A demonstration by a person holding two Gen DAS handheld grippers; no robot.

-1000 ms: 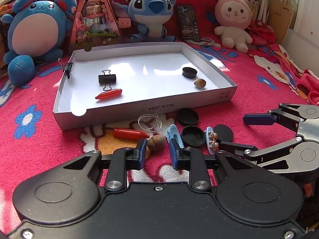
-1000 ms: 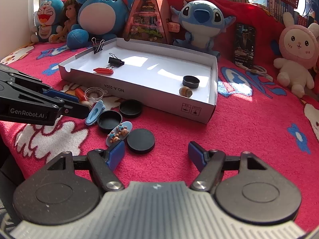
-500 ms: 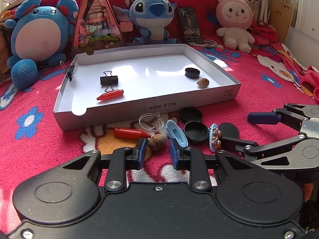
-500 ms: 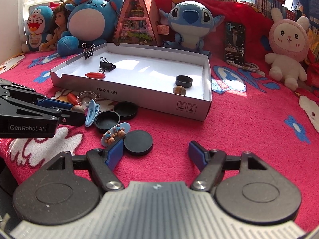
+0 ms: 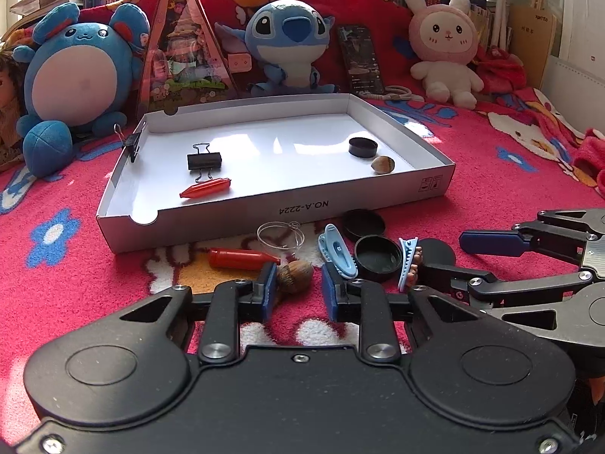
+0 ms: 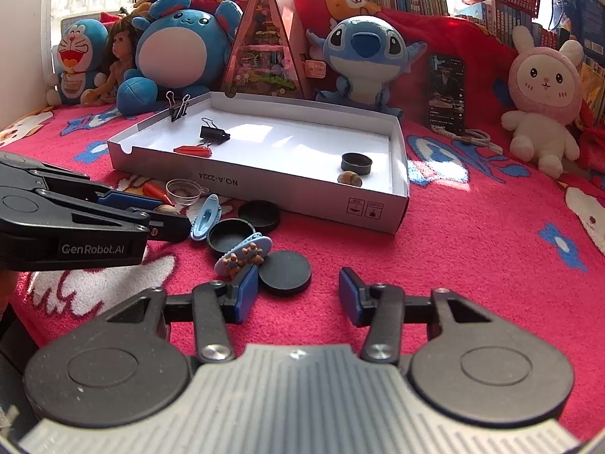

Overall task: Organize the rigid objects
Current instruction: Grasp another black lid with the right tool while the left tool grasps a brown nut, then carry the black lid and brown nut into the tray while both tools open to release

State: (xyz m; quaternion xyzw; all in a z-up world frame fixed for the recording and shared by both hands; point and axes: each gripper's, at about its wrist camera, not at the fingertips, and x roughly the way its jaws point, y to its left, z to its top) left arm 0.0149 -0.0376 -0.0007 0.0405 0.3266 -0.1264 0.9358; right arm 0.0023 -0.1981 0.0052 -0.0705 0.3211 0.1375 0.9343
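A brown nut [image 5: 297, 275] lies on the red blanket between the pads of my left gripper [image 5: 297, 293], whose jaws are closing tight on it. My right gripper [image 6: 298, 295] is closing around a flat black lid [image 6: 285, 272], and its pads stand clear of the lid's edges. Beside them lie a decorated hair clip [image 6: 244, 251], an upturned black lid [image 6: 230, 234], a blue hair clip [image 5: 338, 251], another black lid [image 5: 363, 223], a red cone-tipped piece [image 5: 238, 259] and a clear round dish [image 5: 280, 236]. The white box [image 5: 264, 212] holds a binder clip [image 5: 204, 160], a red piece [image 5: 204, 189], a black cap [image 5: 363, 147] and a nut [image 5: 383, 164].
A second binder clip [image 5: 132, 143] sits on the box's left rim. Plush toys [image 5: 287, 45], a triangular display case [image 5: 181, 53] and a phone [image 5: 359, 56] line the back. Open red blanket [image 6: 472, 249] stretches to the right of the box.
The right gripper's jaws have narrowed a lot around the flat black lid. The left pads have drawn in slightly on the nut. Both hands have stayed about where they were.
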